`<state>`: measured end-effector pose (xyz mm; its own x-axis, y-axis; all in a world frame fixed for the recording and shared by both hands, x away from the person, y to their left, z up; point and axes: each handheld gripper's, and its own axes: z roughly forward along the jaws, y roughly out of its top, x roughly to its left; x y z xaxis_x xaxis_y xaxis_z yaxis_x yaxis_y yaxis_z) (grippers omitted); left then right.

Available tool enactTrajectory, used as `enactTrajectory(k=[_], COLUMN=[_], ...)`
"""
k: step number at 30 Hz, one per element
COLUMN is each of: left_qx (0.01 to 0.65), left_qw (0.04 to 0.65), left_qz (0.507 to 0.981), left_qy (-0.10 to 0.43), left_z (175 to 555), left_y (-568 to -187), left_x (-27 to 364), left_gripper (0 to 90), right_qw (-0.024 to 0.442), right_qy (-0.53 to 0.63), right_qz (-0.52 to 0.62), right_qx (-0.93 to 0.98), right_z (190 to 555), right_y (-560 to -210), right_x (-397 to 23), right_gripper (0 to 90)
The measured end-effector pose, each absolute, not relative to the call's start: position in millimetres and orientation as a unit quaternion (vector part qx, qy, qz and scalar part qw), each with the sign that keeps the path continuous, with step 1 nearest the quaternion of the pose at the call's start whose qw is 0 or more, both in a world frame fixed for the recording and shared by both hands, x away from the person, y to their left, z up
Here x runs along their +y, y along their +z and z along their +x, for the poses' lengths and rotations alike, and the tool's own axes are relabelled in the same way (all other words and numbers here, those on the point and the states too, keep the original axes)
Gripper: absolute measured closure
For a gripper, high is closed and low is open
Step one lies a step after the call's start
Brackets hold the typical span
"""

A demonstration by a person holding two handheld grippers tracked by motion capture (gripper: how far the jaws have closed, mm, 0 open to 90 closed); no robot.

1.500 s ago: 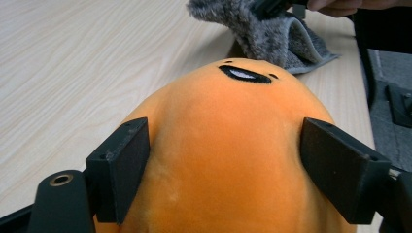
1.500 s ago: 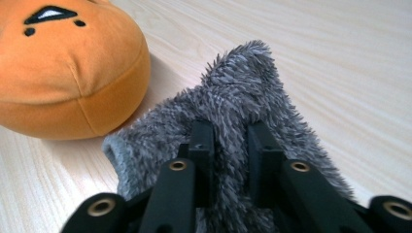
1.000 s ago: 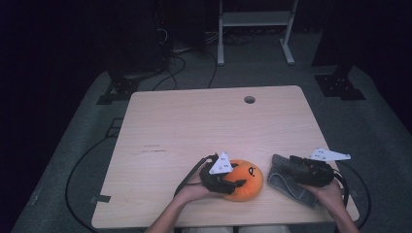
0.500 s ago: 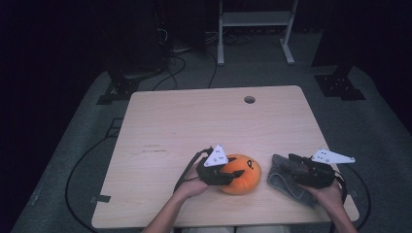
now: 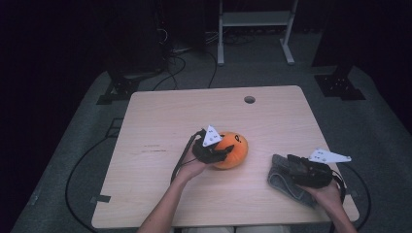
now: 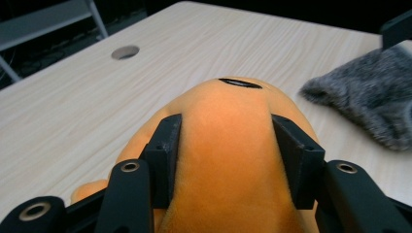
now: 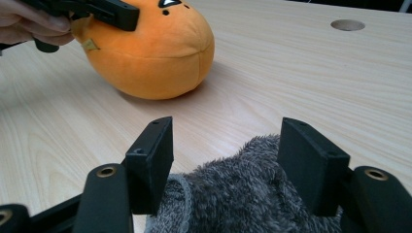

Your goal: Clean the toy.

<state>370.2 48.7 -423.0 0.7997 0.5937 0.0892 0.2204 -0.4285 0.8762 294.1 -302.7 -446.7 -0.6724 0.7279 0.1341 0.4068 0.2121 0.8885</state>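
At the lower right of the high view, the right gripper (image 5: 291, 167) sits over a grey furry cloth (image 5: 282, 182), its jaws apart with the fabric lying loose between them. Nearer centre, the left gripper (image 5: 224, 153) has just been closing and is clamped on an orange plush toy (image 5: 233, 150) resting on the wooden table (image 5: 160, 116). Black face markings show on the toy; no readable writing anywhere.
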Motion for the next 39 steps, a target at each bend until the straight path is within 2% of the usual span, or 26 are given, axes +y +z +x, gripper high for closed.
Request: enactTrajectory(k=[3, 6, 10, 21, 39], left_qx=[0.253, 0.255, 0.259, 0.262, 0.284], left_qw=[0.477, 0.482, 0.495, 0.497, 0.478], left_qz=[0.821, 0.820, 0.813, 0.806, 0.805], left_qy=[0.187, 0.176, 0.166, 0.185, 0.208], left_z=[370.8, 368.7, 362.4, 344.2, 320.5], left_y=[-425.1, -421.6, -413.6, -408.2, -416.1], left_x=[52.0, 54.0, 59.1, 82.8, 126.9], left_gripper=[44.9, 30.1, 19.7, 13.0, 13.0], right_qw=[0.157, 0.155, 0.152, 0.146, 0.148], right_qy=[0.503, 0.502, 0.498, 0.511, 0.504], right_qz=[0.372, 0.371, 0.371, 0.362, 0.370], right_qx=[0.765, 0.766, 0.768, 0.766, 0.767], right_z=[294.5, 294.7, 294.1, 295.6, 294.8], right_y=[-447.3, -448.1, -448.6, -443.7, -444.0], right_x=[-301.5, -299.9, -297.7, -289.3, -292.4], right_gripper=[36.5, 36.3, 36.1, 34.8, 33.7])
